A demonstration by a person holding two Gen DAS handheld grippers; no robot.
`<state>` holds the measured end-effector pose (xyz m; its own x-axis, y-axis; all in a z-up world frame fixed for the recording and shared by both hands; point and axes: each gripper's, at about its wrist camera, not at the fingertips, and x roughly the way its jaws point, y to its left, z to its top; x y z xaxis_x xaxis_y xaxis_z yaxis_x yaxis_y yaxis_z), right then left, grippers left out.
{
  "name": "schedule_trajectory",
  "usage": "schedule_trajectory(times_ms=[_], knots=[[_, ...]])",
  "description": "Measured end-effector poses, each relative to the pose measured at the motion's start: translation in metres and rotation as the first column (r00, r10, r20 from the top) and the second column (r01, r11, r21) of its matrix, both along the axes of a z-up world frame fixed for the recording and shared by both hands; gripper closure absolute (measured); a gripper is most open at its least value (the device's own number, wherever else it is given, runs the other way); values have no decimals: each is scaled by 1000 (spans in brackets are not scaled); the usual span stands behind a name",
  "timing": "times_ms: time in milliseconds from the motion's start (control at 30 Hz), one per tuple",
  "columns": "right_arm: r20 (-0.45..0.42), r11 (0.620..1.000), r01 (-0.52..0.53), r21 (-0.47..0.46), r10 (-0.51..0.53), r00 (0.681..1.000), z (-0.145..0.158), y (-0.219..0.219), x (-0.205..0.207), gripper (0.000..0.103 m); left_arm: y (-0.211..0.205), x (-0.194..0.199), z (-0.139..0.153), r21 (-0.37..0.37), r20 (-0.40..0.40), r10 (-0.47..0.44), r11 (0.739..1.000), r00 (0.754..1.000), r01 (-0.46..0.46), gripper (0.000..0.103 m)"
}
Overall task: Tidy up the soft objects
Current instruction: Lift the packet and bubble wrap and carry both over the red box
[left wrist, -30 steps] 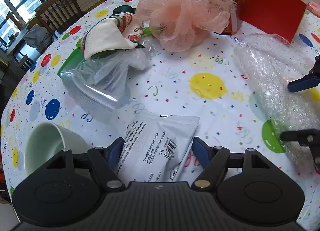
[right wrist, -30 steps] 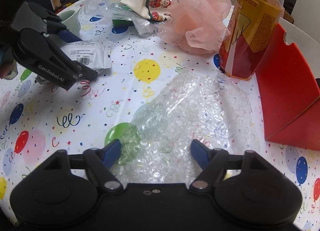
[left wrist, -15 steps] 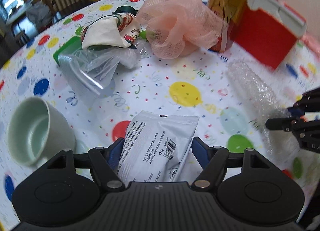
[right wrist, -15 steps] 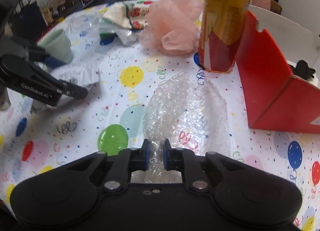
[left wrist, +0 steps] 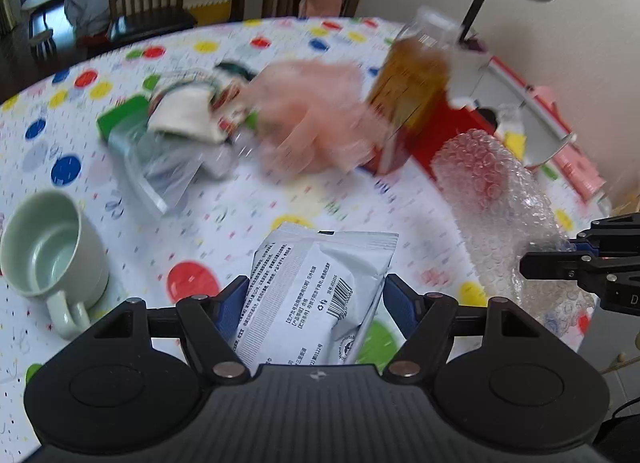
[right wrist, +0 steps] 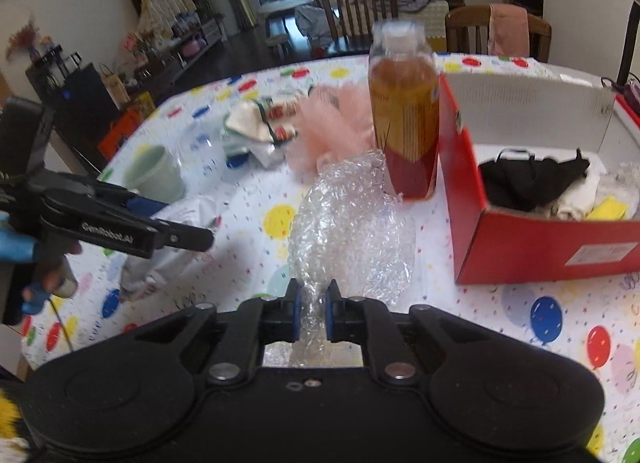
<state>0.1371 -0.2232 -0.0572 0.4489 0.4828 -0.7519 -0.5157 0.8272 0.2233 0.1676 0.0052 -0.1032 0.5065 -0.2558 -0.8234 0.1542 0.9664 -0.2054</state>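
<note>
A white printed packet (left wrist: 320,271) sits between the blue pads of my left gripper (left wrist: 316,293), which is shut on it and holds it off the table. A crumpled sheet of bubble wrap (right wrist: 352,223) hangs forward from my right gripper (right wrist: 313,303), whose pads pinch its near end. In the left wrist view the bubble wrap (left wrist: 492,199) rises at the right, held by the right gripper (left wrist: 532,263). A pink mesh puff (left wrist: 312,123) and a folded printed cloth (left wrist: 184,119) lie further back on the balloon-patterned table.
An open red box (right wrist: 540,247) with black cloth and a yellow item stands at the right. A tall amber bottle (right wrist: 404,123) stands beside it. A pale green mug (left wrist: 44,247) and a clear plastic bag (left wrist: 160,167) lie left. Wooden chairs stand beyond the table.
My right gripper closed on the near end of the bubble wrap and lifted it. My left gripper rose with the white packet, and both views now look from higher up.
</note>
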Motion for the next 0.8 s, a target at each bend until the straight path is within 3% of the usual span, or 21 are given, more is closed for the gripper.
schedule_trajectory(times_ms=[400,800], knots=[[40,995,11,101,-15,999,68,-52,17,93,-59,8,67,-65,92,-37,997,995,43,31],[141,995,48,82,-59,988,103,-115,62,93,-133,38,110,-69,177,-111,990,978,125,31]])
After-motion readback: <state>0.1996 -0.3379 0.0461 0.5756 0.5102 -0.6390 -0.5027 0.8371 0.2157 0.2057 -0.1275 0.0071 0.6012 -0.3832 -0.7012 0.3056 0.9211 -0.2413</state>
